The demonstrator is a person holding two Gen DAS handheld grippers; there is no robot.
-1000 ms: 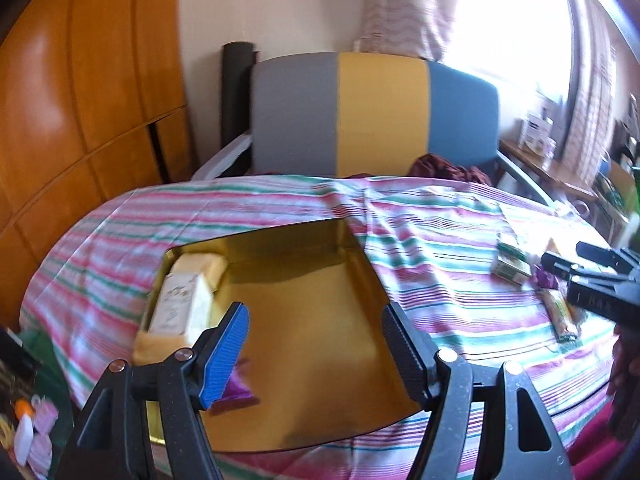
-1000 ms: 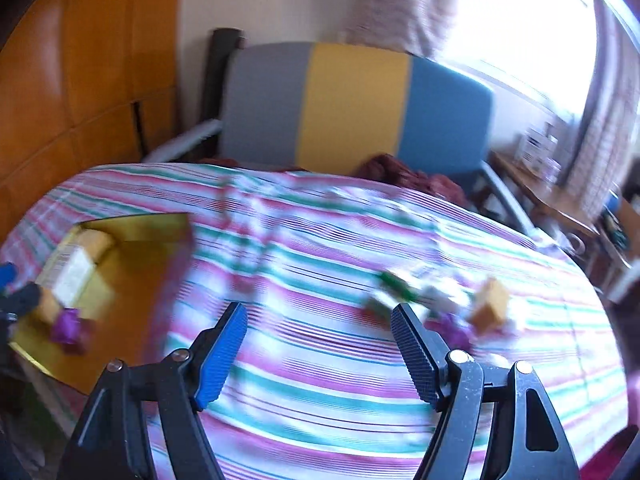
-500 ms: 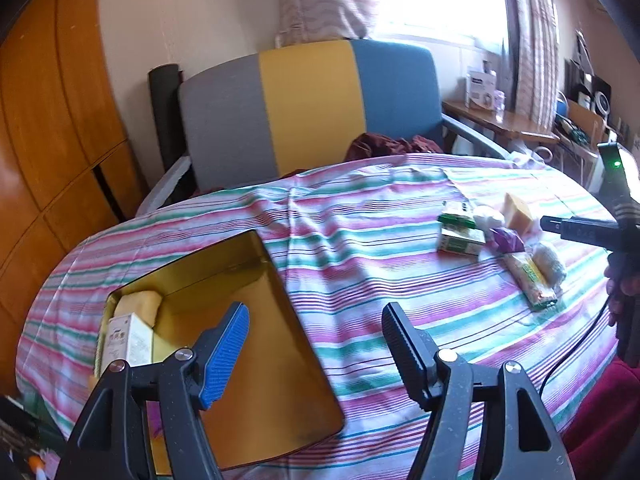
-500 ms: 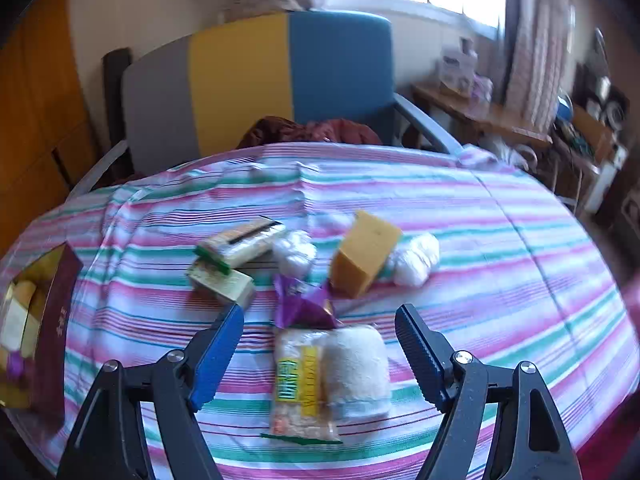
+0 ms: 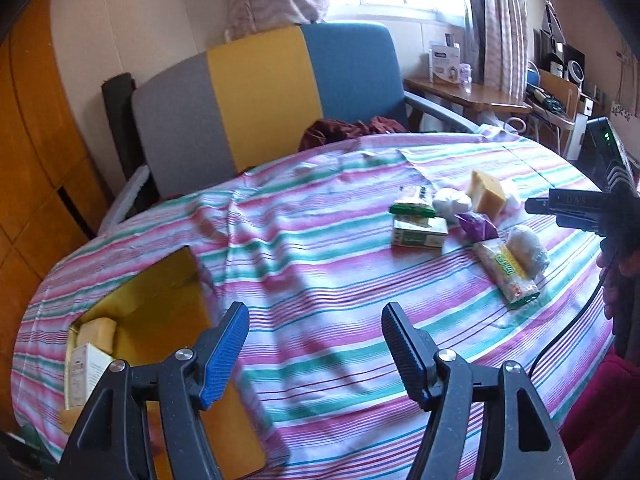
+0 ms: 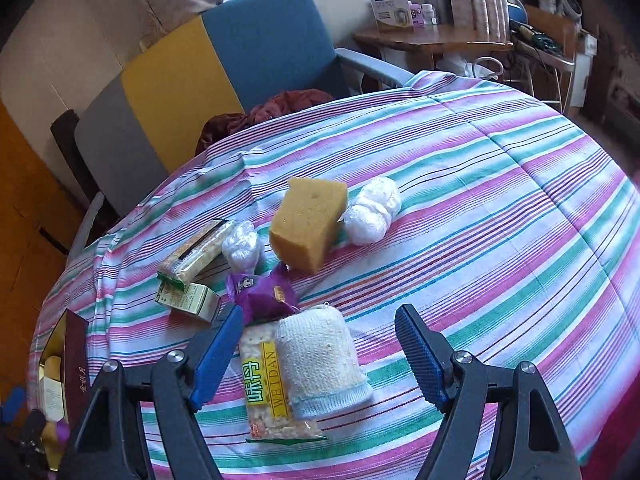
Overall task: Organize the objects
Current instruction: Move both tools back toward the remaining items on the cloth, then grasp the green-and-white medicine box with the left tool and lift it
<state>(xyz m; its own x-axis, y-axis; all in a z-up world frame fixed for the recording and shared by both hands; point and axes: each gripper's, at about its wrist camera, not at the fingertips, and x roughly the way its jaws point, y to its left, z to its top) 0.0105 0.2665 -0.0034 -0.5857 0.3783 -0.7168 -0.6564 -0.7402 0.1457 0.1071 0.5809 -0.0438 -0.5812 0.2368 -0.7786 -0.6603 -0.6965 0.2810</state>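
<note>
Your left gripper (image 5: 314,344) angles downward, its jaws closing with nothing between them. Your right gripper (image 6: 320,354) also angles downward, jaws held wide apart and gripping nothing. From the left camera it shows at three o'clock, your hand (image 5: 624,276) on its handle.

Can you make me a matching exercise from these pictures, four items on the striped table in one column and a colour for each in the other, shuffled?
Things:
1. sponge block
2. snack pouch
3. knitted roll
4. small carton

Colours:
A. purple
B. green and cream
C. yellow-orange
D. off-white with a pale blue edge

Pairs: 1-C, 2-A, 3-D, 4-B
</note>
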